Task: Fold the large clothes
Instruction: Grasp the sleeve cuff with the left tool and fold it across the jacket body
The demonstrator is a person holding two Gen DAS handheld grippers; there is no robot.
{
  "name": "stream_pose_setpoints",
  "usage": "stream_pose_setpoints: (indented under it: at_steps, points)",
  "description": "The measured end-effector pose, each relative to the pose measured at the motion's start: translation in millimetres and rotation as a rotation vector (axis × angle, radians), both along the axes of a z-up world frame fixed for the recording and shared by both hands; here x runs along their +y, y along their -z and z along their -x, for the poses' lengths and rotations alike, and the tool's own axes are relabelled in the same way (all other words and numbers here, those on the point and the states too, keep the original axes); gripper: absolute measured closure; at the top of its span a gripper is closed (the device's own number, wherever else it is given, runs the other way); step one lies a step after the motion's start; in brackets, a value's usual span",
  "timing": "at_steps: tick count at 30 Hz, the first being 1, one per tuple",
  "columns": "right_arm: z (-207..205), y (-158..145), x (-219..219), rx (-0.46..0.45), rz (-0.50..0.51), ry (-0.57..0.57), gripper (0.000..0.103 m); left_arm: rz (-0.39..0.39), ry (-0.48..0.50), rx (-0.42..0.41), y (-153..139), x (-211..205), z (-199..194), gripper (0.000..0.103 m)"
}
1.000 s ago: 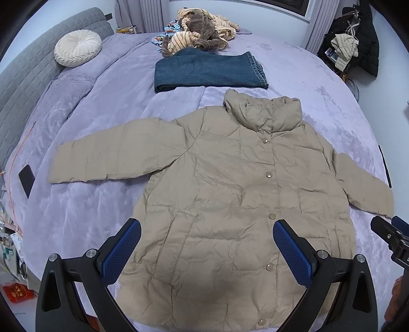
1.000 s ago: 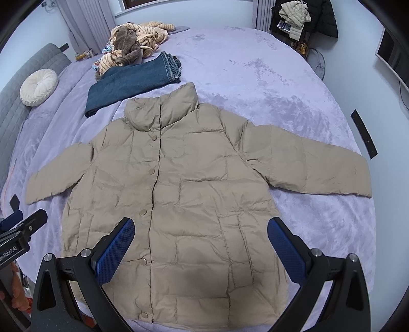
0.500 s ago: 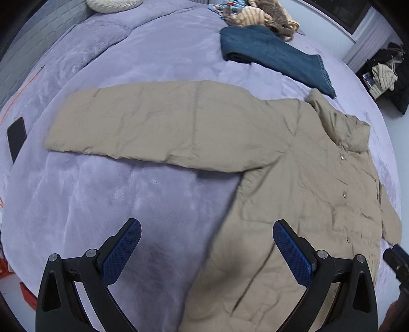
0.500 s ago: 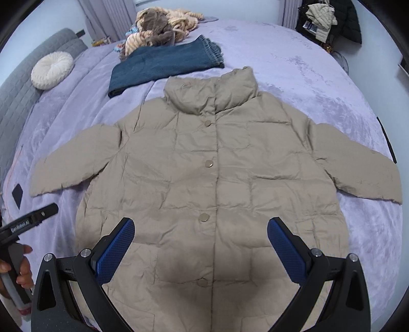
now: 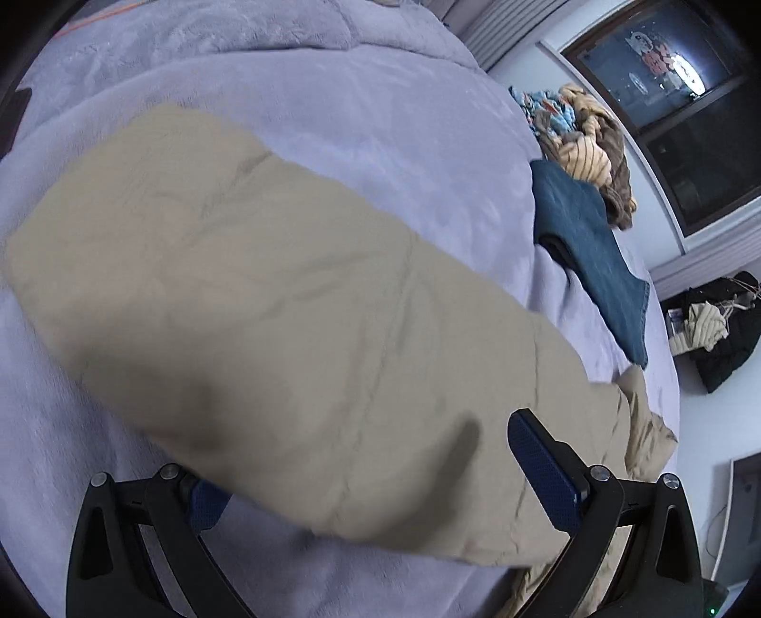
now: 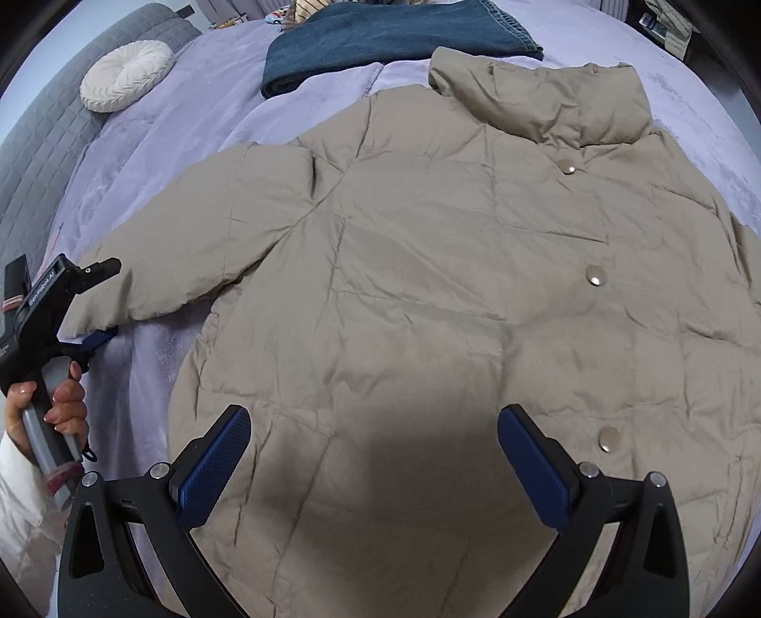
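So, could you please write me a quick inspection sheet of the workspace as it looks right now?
Surface: bed with lilac plush blanket, grey headboard at its far-left side.
Job's things: beige puffer jacket spread flat, front up, snaps shut, collar away from the camera.
Clutter: folded jeans beyond the collar; round white cushion; heap of clothes by the window.
Grippers: left gripper open, straddling the jacket's sleeve at its cuff end; right gripper open above the jacket's lower body.
Cables: an orange cord at the bed's edge.
Surroundings: dark window; dark clothes piled at the right.
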State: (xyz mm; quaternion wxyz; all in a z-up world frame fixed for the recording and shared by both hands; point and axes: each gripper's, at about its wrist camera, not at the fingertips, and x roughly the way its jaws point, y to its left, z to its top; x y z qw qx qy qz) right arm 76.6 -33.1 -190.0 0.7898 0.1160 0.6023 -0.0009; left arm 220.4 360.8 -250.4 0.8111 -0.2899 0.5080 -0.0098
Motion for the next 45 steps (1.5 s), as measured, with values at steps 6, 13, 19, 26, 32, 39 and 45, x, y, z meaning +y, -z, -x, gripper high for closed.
stream_pose_setpoints:
  at_steps: [6, 13, 19, 26, 32, 39, 45]
  points:
    - [-34, 0, 7, -0.068, -0.088, 0.011, 0.000, -0.152, -0.049, 0.001, 10, 20, -38, 0.078]
    - [-87, 16, 19, -0.097, -0.272, 0.068, 0.096, -0.253, 0.022, -0.162, -48, 11, -25, 0.093]
    - [-111, 52, 47, -0.098, -0.368, 0.018, 0.097, -0.301, 0.163, -0.357, -118, -24, 4, 0.093]
    - [-107, 84, 53, -0.027, -0.412, 0.007, 0.097, -0.257, 0.416, -0.544, -184, -143, 32, 0.093]
    - [-65, 39, -14, -0.085, -0.435, 0.030, 0.096, -0.216, 0.660, -0.583, -195, -285, 52, 0.093]
    - [21, 7, -168, -0.127, -0.247, 0.236, 0.097, -0.342, 0.891, -0.425, -106, -436, 78, 0.093]
    - [59, 20, -237, -0.100, -0.211, 0.335, 0.097, -0.539, 0.968, -0.312, -24, -478, 91, 0.093]
